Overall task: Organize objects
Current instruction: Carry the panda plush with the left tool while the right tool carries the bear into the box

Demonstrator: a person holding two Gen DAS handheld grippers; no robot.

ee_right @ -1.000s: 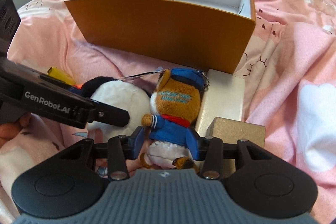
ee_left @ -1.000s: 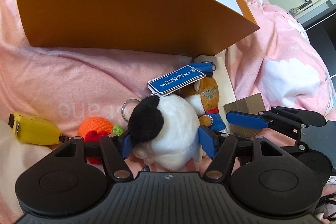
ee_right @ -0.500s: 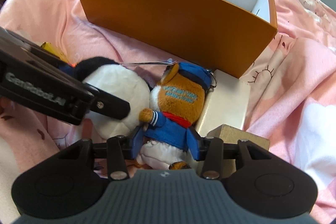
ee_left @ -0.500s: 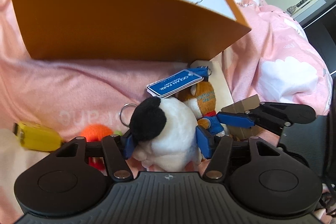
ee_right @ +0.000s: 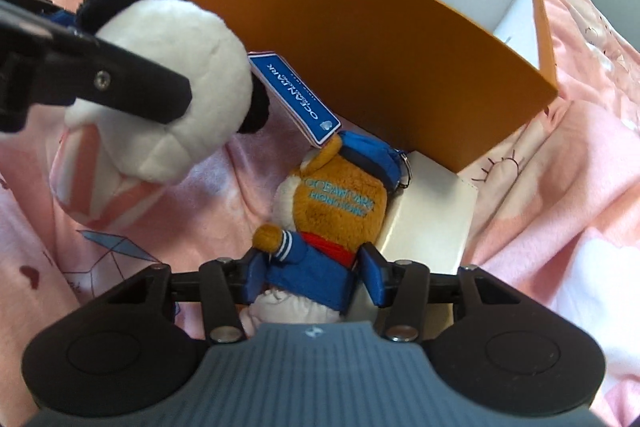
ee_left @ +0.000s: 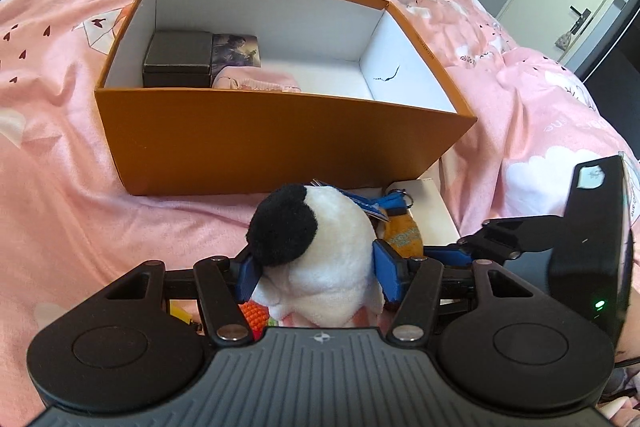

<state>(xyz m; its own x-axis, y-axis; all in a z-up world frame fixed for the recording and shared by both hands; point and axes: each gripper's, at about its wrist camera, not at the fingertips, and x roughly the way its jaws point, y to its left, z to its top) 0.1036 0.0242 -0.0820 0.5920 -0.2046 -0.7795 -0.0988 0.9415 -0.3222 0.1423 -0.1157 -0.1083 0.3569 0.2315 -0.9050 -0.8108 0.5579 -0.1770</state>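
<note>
Now the left gripper (ee_left: 314, 273) is clenched on a round black-and-white plush panda (ee_left: 316, 247), its blue pads (ee_left: 386, 269) pressed into the white sides, and the panda hangs clear of the pink patterned bedspread (ee_left: 60, 187) in front of the open orange cardboard box (ee_left: 280, 143). A blue paper tag (ee_right: 294, 97) dangles from the panda toward that box. Jaws opening, the right gripper (ee_right: 312, 273) straddles the blue jacket of a brown plush bear in a blue cap (ee_right: 340, 203), which lies on the bedspread just before the orange box's near corner, against a flat cream-white box (ee_right: 436, 223); whether the pads press it I cannot tell. Inside the orange box sit a dark square case (ee_left: 178, 59), a picture card (ee_left: 238, 49) and pink cloth (ee_left: 256, 81)
</note>
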